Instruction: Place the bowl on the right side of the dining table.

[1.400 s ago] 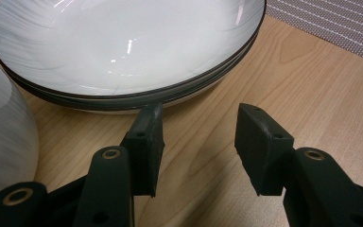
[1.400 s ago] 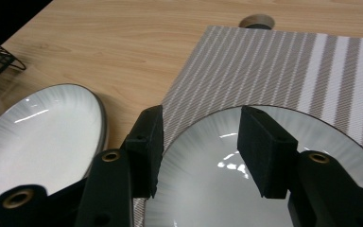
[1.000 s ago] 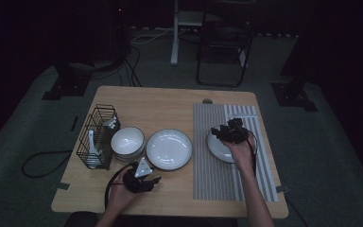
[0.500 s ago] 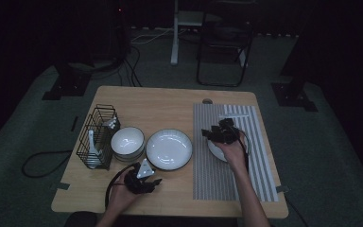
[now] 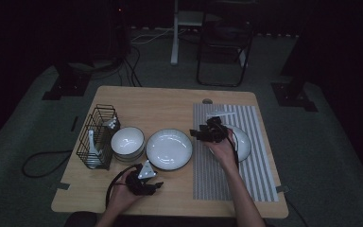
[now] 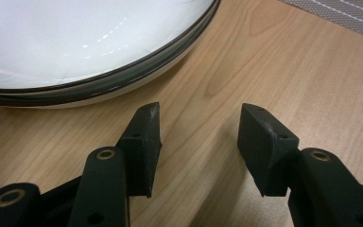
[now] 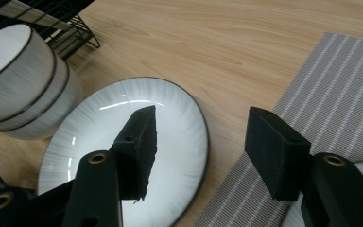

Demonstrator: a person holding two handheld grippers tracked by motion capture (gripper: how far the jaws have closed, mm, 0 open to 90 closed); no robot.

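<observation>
In the high view my right gripper (image 5: 194,134) hovers at the left edge of the striped mat (image 5: 227,179) and points left toward the big white dark-rimmed plate (image 5: 168,149). In the right gripper view its jaws (image 7: 201,120) stand open and empty above that plate's rim (image 7: 99,142); they have just been opening. A second white plate (image 5: 242,142) lies on the mat behind the right hand. My left gripper (image 5: 157,185) rests low near the table's front edge. Its jaws (image 6: 201,120) are open over bare wood just short of the big plate (image 6: 75,42), and have opened a little further.
Two stacked white bowls (image 5: 127,141) sit left of the big plate, and are close by in the right gripper view (image 7: 19,80). A black wire rack (image 5: 96,137) holding utensils stands at the table's left. A chair (image 5: 224,42) stands beyond the far edge.
My right gripper has moved left, from over the plate on the mat to the mat's left edge near the big plate. The left hand has stayed put.
</observation>
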